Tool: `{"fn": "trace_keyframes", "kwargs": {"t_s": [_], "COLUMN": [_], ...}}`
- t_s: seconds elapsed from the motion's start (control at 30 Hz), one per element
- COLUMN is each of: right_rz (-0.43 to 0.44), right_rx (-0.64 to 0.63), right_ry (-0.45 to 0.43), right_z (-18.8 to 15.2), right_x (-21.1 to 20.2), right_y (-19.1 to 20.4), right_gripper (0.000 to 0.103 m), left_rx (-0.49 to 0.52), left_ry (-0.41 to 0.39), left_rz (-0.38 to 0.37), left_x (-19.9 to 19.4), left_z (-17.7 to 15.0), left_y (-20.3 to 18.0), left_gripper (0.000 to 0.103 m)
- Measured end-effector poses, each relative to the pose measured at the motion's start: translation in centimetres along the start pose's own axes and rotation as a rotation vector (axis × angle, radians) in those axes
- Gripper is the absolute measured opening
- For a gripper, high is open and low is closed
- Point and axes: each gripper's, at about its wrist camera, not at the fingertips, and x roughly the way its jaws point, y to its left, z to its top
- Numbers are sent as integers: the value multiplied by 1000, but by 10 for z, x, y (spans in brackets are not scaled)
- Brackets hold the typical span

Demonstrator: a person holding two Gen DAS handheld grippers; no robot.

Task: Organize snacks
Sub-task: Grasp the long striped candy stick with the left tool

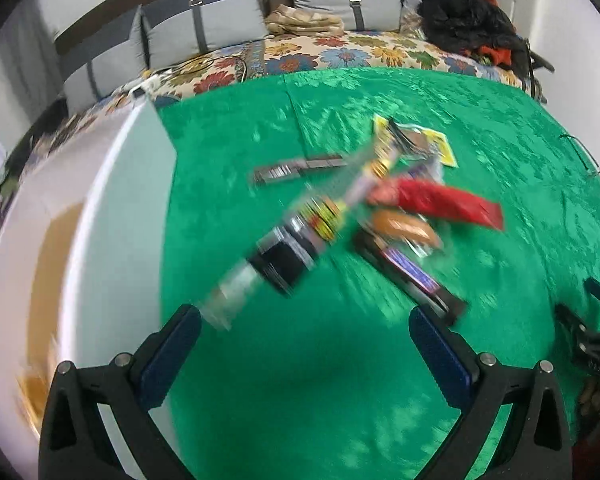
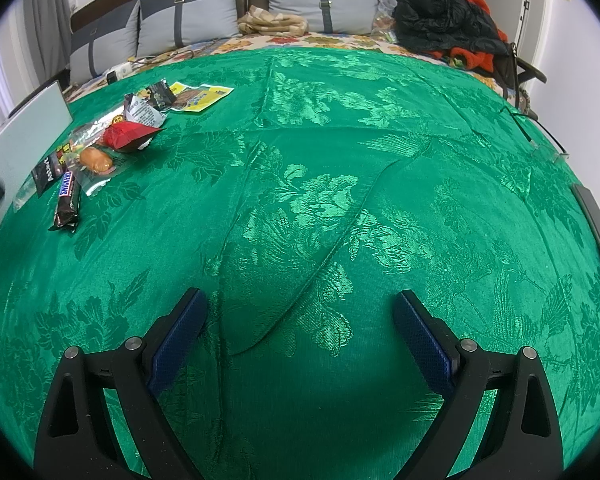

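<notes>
Since both tools gape wide and hold nothing, we keep the left tool just short of the snack pile on the bed, beside the white bin, while the right tool idles far right of it.
</notes>
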Motion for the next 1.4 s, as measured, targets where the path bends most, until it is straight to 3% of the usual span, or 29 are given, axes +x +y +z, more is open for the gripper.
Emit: {"fn": "trace_keyframes", "kwargs": {"t_s": [0.13,0.2,0.33,0.4,0.43,0.47,0.5,0.67,0.97,1.03,1.07,1.1,1.27,1.4], "right_rz": [0,0,1,1,1,1,1,1,1,1,1,1,1,1], "right_rx": [0,0,1,1,1,1,1,1,1,1,1,1,0,1], "right_ry": [0,0,0,0,0,0,0,1,1,1,1,1,1,1], "right_z": [0,0,0,0,0,0,0,0,0,0,0,0,0,0], "right_x": [0,0,0,0,0,0,0,0,0,0,0,0,0,0], "right_y": [0,0,0,0,0,0,0,0,0,0,0,0,-1,0], "right_gripper": [96,96,96,96,96,96,96,96,96,96,96,96,96,96], "left_rx": [80,92,117,112,80,36,12,-29,-47,-65,-77,-96,-148,-133], "left_ry": [14,39,121,160,139,138,133,111,125,114,105,86,58,42], "left_rz": [65,49,10,-9,-42,-49,-51,-161,-370,-369,-360,-336,-290,-219], "left_x": [27,43,82,96,95,94,92,67,21,7,1,-7,-29,-38], "left_z": [23,31,43,41,42,42,41,17,-50,-68,-77,-88,-105,-96], "left_y": [9,8,1,-2,1,4,5,-18,-84,-88,-87,-83,-58,-33], "left_gripper": [99,85,84,71,67,53,47,24,28,50,70,82,83,83]}}
